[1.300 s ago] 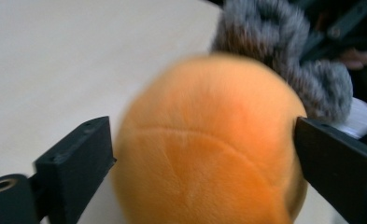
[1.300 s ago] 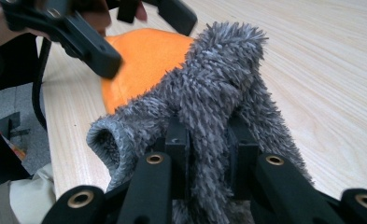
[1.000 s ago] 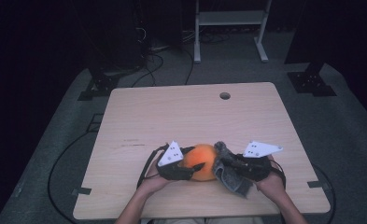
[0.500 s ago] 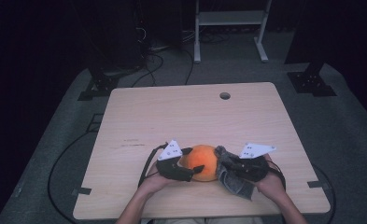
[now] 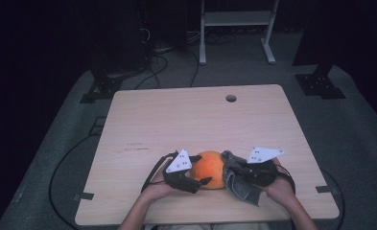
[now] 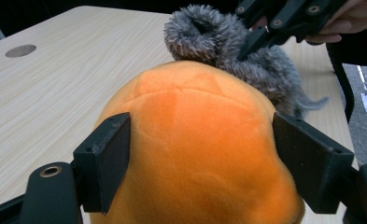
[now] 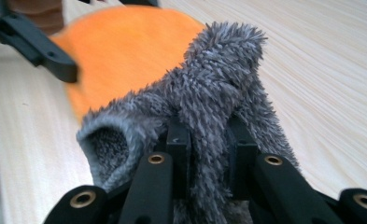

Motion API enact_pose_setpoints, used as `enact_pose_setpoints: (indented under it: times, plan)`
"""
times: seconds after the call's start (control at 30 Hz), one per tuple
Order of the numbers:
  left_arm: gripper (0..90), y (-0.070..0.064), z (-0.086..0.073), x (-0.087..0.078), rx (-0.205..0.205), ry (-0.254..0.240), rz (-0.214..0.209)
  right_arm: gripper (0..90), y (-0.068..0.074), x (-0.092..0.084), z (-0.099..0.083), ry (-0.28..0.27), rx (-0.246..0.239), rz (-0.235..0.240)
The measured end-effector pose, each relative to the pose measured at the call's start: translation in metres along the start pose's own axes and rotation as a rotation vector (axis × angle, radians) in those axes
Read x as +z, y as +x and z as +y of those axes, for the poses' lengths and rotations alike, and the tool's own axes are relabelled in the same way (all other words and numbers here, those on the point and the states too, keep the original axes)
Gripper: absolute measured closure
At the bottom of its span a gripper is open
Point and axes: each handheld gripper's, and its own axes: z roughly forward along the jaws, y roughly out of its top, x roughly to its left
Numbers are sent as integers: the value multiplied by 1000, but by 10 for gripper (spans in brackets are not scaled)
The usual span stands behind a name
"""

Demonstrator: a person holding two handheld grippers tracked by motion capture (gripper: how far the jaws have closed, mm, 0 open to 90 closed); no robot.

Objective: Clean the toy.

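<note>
Plush orange ball (image 5: 210,168) sits on the wooden table (image 5: 186,120) near its front edge. Left gripper (image 6: 200,154) has just been opening, its jaws straddling the ball. Right gripper (image 7: 208,140), just beside the ball, clamps a grey fuzzy cloth (image 7: 204,98) that touches it.

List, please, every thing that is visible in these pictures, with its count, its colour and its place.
plush ball: one, orange, near edge of the table, between both tongs.
cloth: one, grey and fuzzy, right of the ball, touching it.
table: one, light wood, centre; round hole near its far edge.
white frame: one, on the floor behind the table.
cables: several, black, on the floor.
left tongs: one, black, jaws around the ball, just been opening.
right tongs: one, black, shut on the cloth.
hands: two, at the bottom edge.
</note>
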Motion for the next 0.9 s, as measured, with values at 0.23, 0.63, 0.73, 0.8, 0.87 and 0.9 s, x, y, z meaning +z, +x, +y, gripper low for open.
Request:
enact_pose_setpoints:
  times: [0.23,0.63,0.73,0.8,0.87,0.9]
  plan:
    - [217,-1,-1,1,37,39,31,743,26,2,23,-43,-90,24]
    - [68,17,-5,4,-216,80,-37,738,18,6,6,15,-57,51]
    - [282,10,-1,-2,-105,40,3,739,18,3,8,19,-65,51]
    - [348,2,4,-4,1,-24,49,741,19,-4,15,15,-86,25]
    - [352,-9,7,-1,152,-51,113,742,21,-13,23,-29,-95,7]
    - [342,-11,8,2,211,-27,120,742,22,-15,26,-49,-93,5]
